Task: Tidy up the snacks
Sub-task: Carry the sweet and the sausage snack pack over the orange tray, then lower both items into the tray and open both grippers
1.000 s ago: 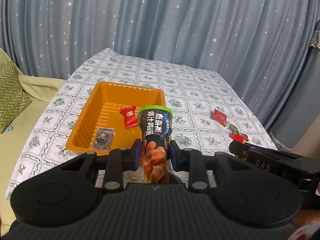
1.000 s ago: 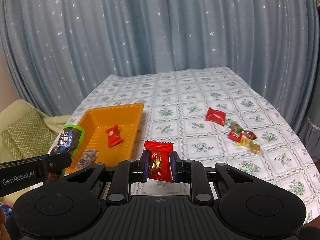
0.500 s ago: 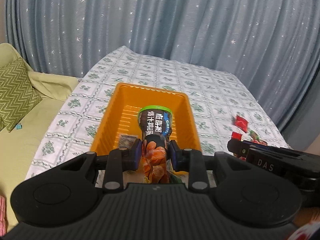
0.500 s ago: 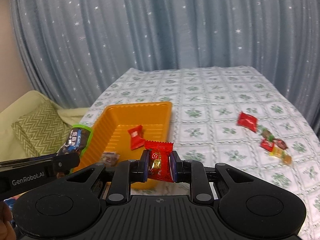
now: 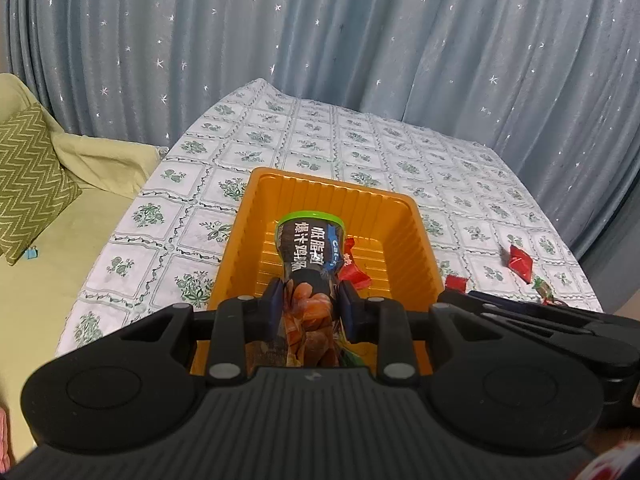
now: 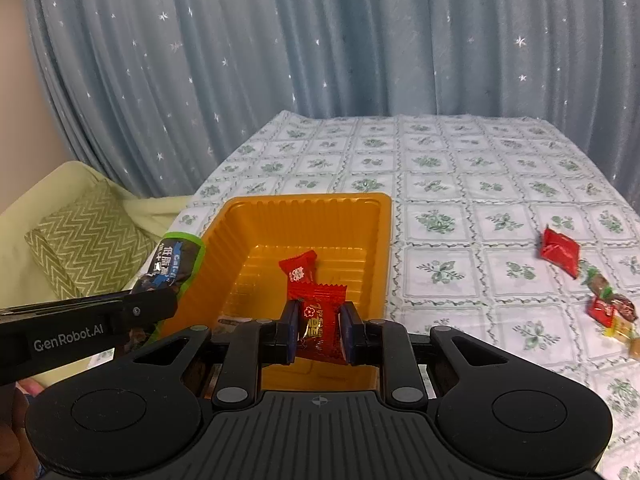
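Jaws of the left gripper (image 5: 310, 308) are being pressed shut around a dark snack pouch (image 5: 311, 256) above the orange tray (image 6: 372, 240); a red candy packet (image 6: 320, 324) is being clamped by the right gripper (image 6: 319, 330) over the tray's near end.

Starred blue curtain (image 5: 360, 40), zigzag green cushion (image 5: 28, 168), floral tablecloth (image 6: 460, 168).

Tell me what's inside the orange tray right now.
Inside the orange tray lies one red candy and a small packet near the front edge. The right gripper and its red packet hide the front floor.
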Demonstrator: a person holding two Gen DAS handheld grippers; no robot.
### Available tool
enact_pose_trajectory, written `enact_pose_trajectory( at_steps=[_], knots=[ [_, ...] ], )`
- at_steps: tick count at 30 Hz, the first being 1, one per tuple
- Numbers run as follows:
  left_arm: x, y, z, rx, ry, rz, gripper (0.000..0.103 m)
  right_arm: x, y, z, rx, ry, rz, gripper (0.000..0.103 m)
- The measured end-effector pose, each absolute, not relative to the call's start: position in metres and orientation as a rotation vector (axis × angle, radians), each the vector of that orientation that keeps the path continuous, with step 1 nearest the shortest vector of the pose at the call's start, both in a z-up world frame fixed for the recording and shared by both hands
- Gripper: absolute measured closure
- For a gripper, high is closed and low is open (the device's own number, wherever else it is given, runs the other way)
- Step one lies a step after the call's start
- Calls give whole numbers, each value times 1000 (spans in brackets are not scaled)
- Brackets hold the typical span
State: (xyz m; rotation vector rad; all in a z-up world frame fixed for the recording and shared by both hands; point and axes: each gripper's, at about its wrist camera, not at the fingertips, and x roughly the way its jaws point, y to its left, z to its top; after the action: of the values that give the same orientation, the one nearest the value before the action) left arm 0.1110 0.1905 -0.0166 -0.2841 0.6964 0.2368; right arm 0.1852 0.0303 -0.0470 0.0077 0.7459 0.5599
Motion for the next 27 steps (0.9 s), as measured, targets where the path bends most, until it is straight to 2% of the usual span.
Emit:
enact_pose_trajectory(
  at_steps=[6, 8, 27],
  knots=[
    [126, 196, -29, -272, 725, 240, 76, 197, 41, -56, 7, 761, 568, 81],
    [127, 199, -31, -271, 725, 243, 72, 199, 43, -58, 3, 766, 569, 81],
    [105, 212, -30, -309, 708, 278, 65, 199, 51, -58, 10, 772, 580, 81]
  ],
)
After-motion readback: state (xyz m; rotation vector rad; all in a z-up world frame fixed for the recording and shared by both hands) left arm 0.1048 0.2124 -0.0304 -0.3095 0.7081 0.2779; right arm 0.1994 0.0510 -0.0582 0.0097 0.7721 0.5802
